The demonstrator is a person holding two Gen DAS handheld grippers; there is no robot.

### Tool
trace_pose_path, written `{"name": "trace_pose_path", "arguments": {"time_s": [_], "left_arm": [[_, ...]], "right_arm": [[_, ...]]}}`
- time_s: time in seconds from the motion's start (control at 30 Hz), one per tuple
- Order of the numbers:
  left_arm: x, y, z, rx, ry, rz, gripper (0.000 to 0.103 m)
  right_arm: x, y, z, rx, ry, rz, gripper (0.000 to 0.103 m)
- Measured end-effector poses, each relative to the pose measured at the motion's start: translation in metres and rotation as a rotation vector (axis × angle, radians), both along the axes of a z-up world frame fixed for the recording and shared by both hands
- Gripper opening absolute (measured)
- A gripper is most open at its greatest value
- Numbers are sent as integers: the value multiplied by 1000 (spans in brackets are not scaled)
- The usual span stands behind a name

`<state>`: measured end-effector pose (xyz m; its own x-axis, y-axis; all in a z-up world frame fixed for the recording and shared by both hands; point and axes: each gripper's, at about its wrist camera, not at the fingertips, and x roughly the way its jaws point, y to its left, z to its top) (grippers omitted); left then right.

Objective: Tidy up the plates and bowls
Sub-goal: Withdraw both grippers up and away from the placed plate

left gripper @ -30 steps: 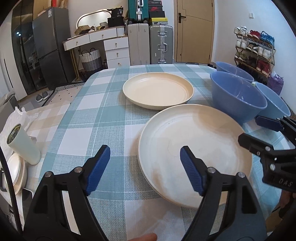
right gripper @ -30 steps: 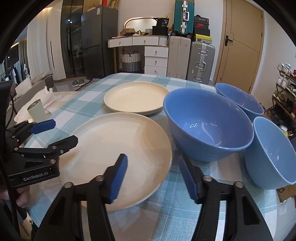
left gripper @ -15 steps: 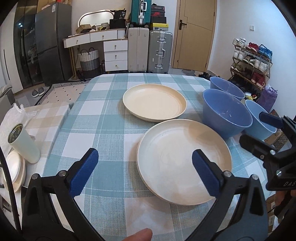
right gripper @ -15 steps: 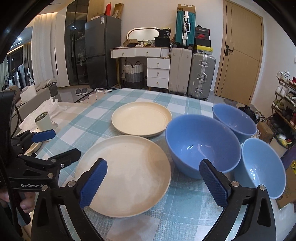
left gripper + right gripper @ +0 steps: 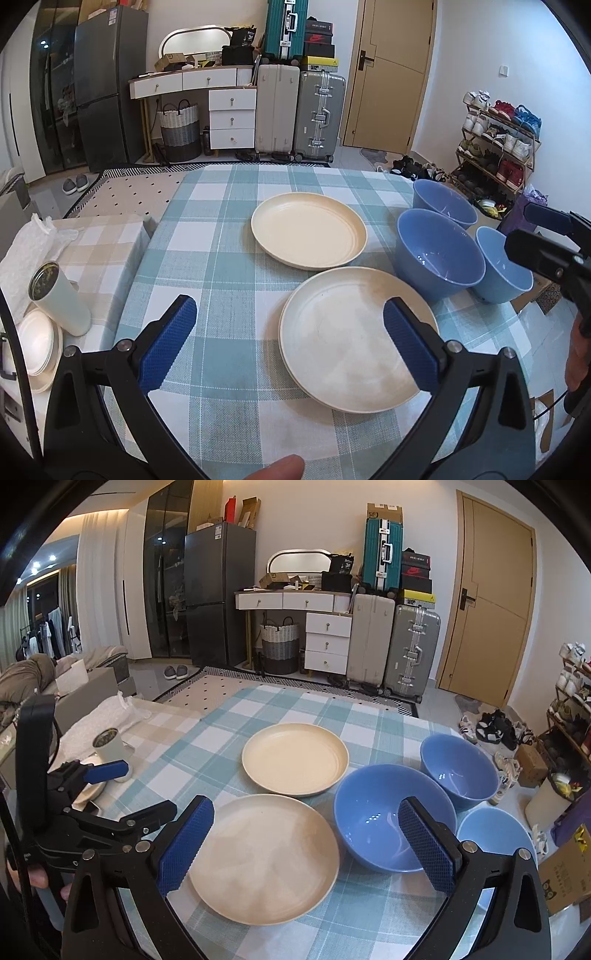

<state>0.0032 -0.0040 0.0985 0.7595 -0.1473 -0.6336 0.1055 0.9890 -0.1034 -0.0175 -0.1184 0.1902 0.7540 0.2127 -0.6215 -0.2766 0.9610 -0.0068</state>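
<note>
Left wrist view: the left gripper (image 5: 290, 341) has risen above the worktop (image 5: 229, 258) since a second ago, its fingers (image 5: 168, 347) spread wide and released, nothing between them. The near plate (image 5: 351, 339) lies flat below, the far plate (image 5: 308, 229) just beyond it, apart.

Right wrist view: the right gripper (image 5: 304, 843) has lifted too, fingers (image 5: 424, 843) released and empty. Three blue bowls (image 5: 391, 830) stand clustered beside the plates, unstacked. Both jaws have just been opening, so sorting seems barely begun; stacking is likely next.
</note>
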Motion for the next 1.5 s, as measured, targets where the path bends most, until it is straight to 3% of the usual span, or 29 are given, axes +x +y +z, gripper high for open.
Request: {"name": "trace_pose_path", "arguments": {"time_s": [0.4,0.77,1.5], "left_arm": [[22,12,29,-21,14,1,101],[61,19,25,-31,55,30,101],[142,31,2,-21,37,73,101]], "right_arm": [[44,-5,27,53,93,-24,102],[86,-3,17,50,161,-7,102],[175,-5,-17,4,235,-2,102]]}}
